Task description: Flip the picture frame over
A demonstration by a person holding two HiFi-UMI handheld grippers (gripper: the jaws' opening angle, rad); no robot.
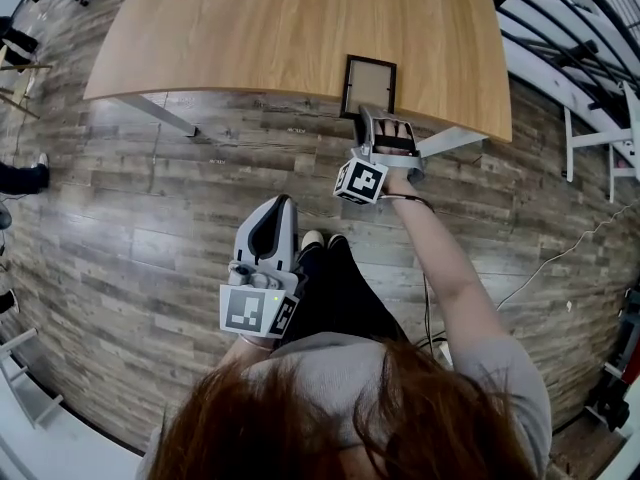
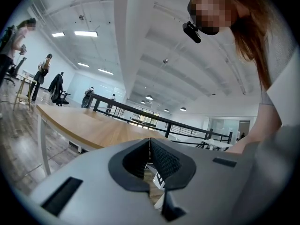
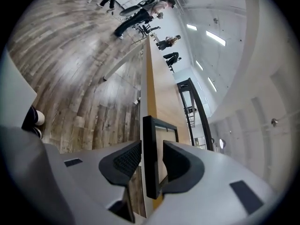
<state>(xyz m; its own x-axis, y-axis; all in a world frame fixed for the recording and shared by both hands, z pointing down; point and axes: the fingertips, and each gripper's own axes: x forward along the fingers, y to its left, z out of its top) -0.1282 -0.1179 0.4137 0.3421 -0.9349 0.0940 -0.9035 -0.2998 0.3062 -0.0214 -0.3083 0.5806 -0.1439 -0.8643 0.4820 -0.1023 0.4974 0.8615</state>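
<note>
Picture frame (image 1: 368, 85) lies flat at the worktop's (image 1: 250, 28) near edge. Right tool (image 3: 152, 153) straddles its rim, jaws parted, not clamped. Left tool (image 2: 150, 142) hangs low over the floor (image 1: 150, 198) — jaws together, empty.

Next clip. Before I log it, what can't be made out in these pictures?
- Which face of the black rectangular picture frame is up: small in the head view, edge-on in the right gripper view.
- Its near edge, head view: partly covered by the right gripper.
- Whether the floor-side pad touches the frame: right gripper view shows no clear gap; the other pad stands clear.
- Light wooden table: far end cut by the head view's top edge.
</note>
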